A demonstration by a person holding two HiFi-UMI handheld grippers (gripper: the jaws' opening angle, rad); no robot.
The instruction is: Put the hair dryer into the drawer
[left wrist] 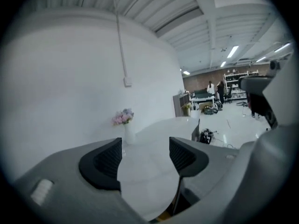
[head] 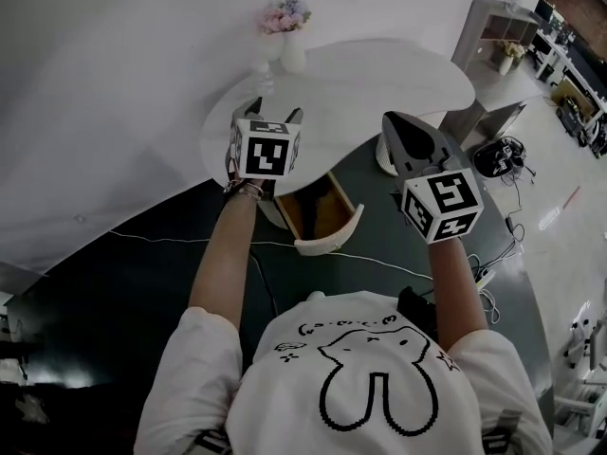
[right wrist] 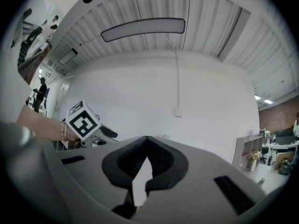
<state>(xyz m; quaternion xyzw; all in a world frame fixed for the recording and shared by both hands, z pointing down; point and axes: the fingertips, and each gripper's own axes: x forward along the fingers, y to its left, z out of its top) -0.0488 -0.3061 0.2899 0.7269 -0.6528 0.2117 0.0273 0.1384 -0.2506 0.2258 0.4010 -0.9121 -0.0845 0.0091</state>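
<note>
The left gripper is released: in the left gripper view its two dark ribbed pads stand well apart, with only the white table showing between them. The right gripper is clenched: in the right gripper view its pads meet at the tips, with nothing held between them. Both grippers are raised above the near edge of the table.

The hair dryer cannot be identified in any view. The drawer stands pulled out from under the table, between the two grippers. It has a rounded white front and a wood-coloured interior. The far part of that interior is in shadow and is partly covered by the left gripper's marker cube, so its contents cannot be read.

A vase of pale flowers stands upright at the far side of the table. A dark object with cables lies on the floor beside the table and is too small to identify.
</note>
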